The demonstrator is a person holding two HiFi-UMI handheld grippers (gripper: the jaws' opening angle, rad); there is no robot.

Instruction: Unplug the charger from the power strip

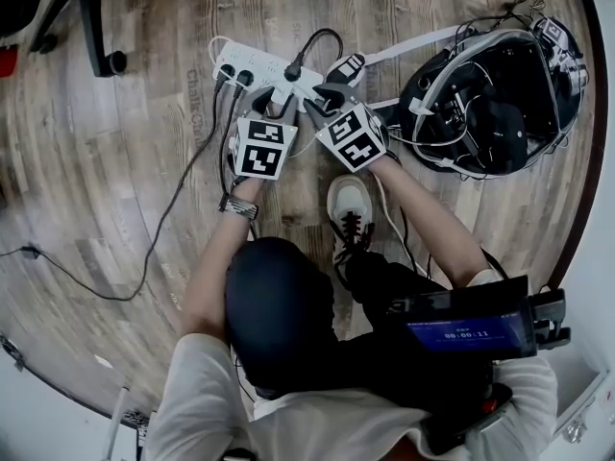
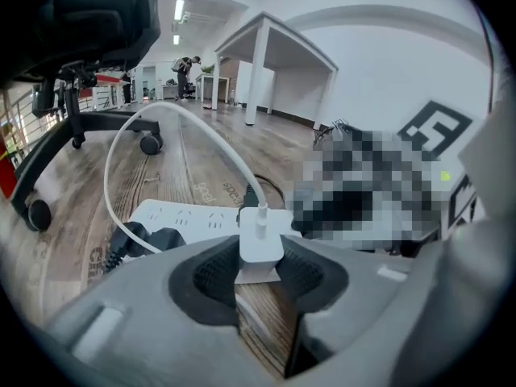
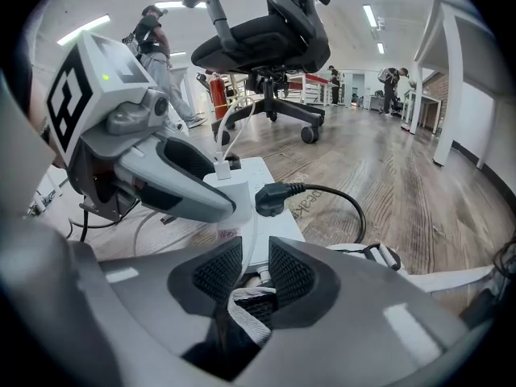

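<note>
The left gripper [image 2: 260, 268] squeezes the white charger [image 2: 260, 242], the right gripper [image 3: 256, 268] pinches the power strip [image 3: 270, 226]; hold the strip down, pull straight out

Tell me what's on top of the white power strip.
On the white power strip: a square white charger in the left gripper and black plugs; sockets beneath are covered.

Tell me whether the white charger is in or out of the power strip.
In, it seems: the charger stands upright on the power strip, no gap showing beneath, the left gripper clamped on its sides.
</note>
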